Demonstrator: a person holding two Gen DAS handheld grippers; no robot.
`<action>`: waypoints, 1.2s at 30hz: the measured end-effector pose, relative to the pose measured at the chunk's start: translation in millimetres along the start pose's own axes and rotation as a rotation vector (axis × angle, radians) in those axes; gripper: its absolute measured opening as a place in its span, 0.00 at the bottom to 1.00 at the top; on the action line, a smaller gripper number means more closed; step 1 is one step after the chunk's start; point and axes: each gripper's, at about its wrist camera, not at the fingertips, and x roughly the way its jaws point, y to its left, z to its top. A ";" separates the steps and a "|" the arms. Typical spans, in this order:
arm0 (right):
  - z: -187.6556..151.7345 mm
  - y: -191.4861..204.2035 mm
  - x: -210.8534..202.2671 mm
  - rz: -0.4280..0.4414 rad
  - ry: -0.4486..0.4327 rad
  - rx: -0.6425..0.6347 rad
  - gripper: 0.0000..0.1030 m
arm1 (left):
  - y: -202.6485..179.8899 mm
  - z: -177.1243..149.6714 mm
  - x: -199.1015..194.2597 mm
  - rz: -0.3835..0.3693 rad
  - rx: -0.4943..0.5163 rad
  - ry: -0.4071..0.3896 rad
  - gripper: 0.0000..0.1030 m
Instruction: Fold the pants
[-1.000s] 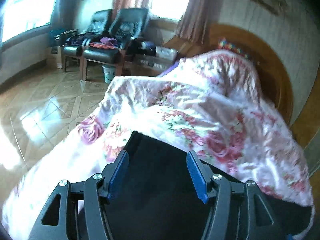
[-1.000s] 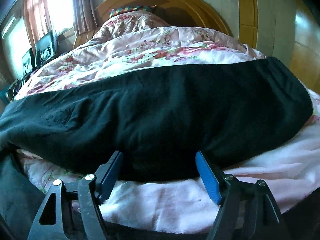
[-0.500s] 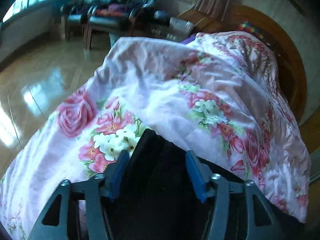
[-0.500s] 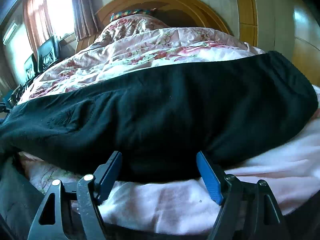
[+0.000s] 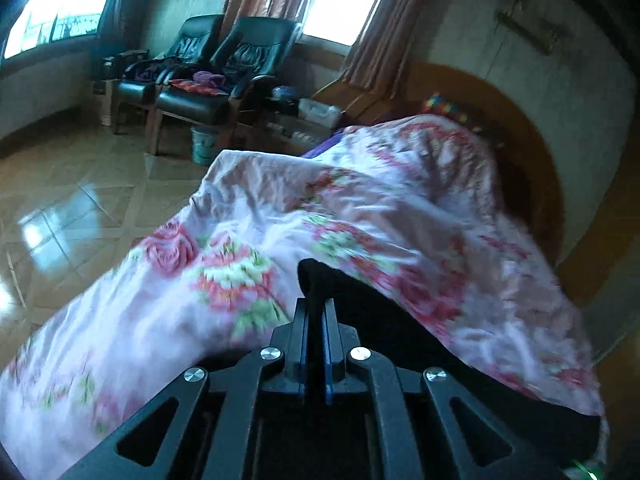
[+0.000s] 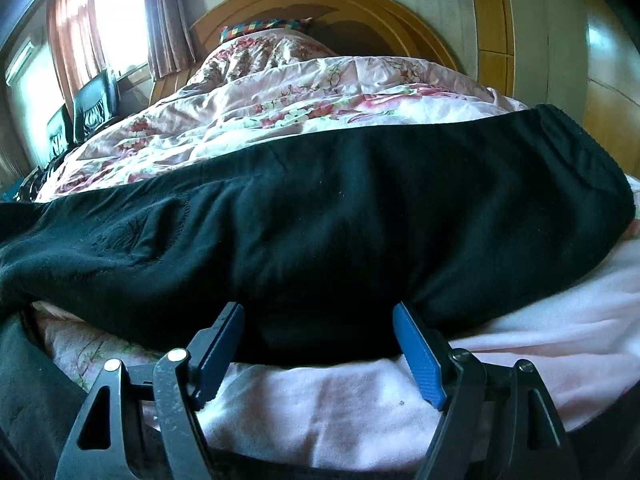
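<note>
The black pants (image 6: 340,216) lie across a pink floral quilt (image 6: 288,92) on the bed, waistband at the right. My right gripper (image 6: 318,316) is open, its blue fingertips at the near edge of the pants, the cloth between them. In the left wrist view my left gripper (image 5: 315,308) is shut on a fold of the black pants (image 5: 332,284), which sticks up past the fingertips and trails off to the right over the quilt (image 5: 248,240).
A curved wooden headboard (image 6: 332,0) stands behind the quilt, with a colourful pillow (image 6: 260,26) against it. Two black armchairs (image 5: 216,72), a small bin (image 5: 204,145) and a shiny tiled floor (image 5: 68,208) lie left of the bed.
My left gripper has shut on the end of the pants and lifted it; the view has swung up. My right gripper has stayed open at the pants' edge.
</note>
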 end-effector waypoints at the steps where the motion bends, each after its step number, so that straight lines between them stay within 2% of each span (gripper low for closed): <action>1: 0.1 0.6 -0.2 -0.002 0.002 0.000 0.75 | 2.5 -8.8 -13.8 -0.024 -0.008 -0.003 0.04; 4: 1.4 2.0 -0.9 -0.010 0.010 -0.006 0.75 | 14.9 -47.5 -64.3 -0.076 -0.038 -0.038 0.04; 7: 3.5 6.0 -1.1 -0.035 0.031 -0.025 0.75 | 30.6 -90.9 -100.6 -0.084 -0.069 -0.074 0.04; 10: 11.8 20.7 -1.2 -0.119 0.105 -0.100 0.75 | 48.4 -127.8 -113.5 -0.091 -0.148 -0.050 0.04; 12: 19.2 35.3 -15.2 -0.163 0.098 -0.123 0.73 | 61.7 -149.8 -116.6 -0.085 -0.217 -0.048 0.00; 13: 22.2 42.8 -25.3 -0.124 0.075 -0.112 0.73 | 68.0 -158.9 -117.4 -0.088 -0.253 -0.054 0.00; 15: 30.5 69.8 -47.8 0.052 0.051 -0.067 0.73 | 80.6 -173.6 -114.1 -0.104 -0.311 -0.049 0.00; 17: 38.3 105.3 -56.3 0.191 0.086 -0.074 0.73 | 88.8 -185.7 -111.2 -0.131 -0.349 -0.053 0.00; 19: 48.1 154.5 -61.7 0.366 0.124 -0.113 0.73 | 93.9 -194.4 -106.7 -0.167 -0.389 -0.031 0.00; 21: 57.6 201.1 -64.5 0.478 0.144 -0.142 0.73 | 96.0 -200.5 -103.7 -0.245 -0.446 -0.017 0.00; 22: 63.1 222.9 -62.8 0.534 0.166 -0.143 0.73 | 94.5 -202.3 -101.8 -0.267 -0.454 -0.004 0.01; 24: 69.5 264.1 -51.2 0.657 0.268 -0.097 0.73 | 86.0 -202.0 -101.5 -0.246 -0.409 -0.003 0.05; 25: 72.0 284.6 -40.8 0.706 0.337 -0.052 0.73 | 81.1 -200.8 -102.3 -0.226 -0.379 -0.013 0.07; 26: 72.3 304.1 -28.3 0.719 0.406 -0.012 0.73 | 76.1 -199.4 -102.9 -0.218 -0.354 -0.021 0.09; 28: 71.5 328.0 -8.9 0.699 0.462 0.053 0.71 | 69.0 -197.1 -106.1 -0.222 -0.318 -0.036 0.20; 29: 72.5 334.8 -0.6 0.695 0.466 0.079 0.70 | 65.5 -196.2 -108.1 -0.227 -0.299 -0.052 0.22; 32: 71.7 347.2 32.4 0.649 0.509 0.201 0.63 | 59.9 -195.0 -112.9 -0.261 -0.281 -0.082 0.30; 33: 68.2 347.2 42.6 0.643 0.524 0.254 0.50 | 60.8 -195.6 -112.8 -0.270 -0.287 -0.085 0.34; 34: 67.4 348.4 48.3 0.649 0.526 0.287 0.27 | 62.0 -195.3 -110.5 -0.282 -0.302 -0.081 0.34; 35: 67.0 346.3 51.1 0.658 0.521 0.299 0.13 | 63.1 -193.0 -106.8 -0.292 -0.316 -0.075 0.34; 36: 67.7 347.0 46.9 0.672 0.496 0.278 0.08 | 67.1 -193.1 -106.4 -0.305 -0.332 -0.069 0.34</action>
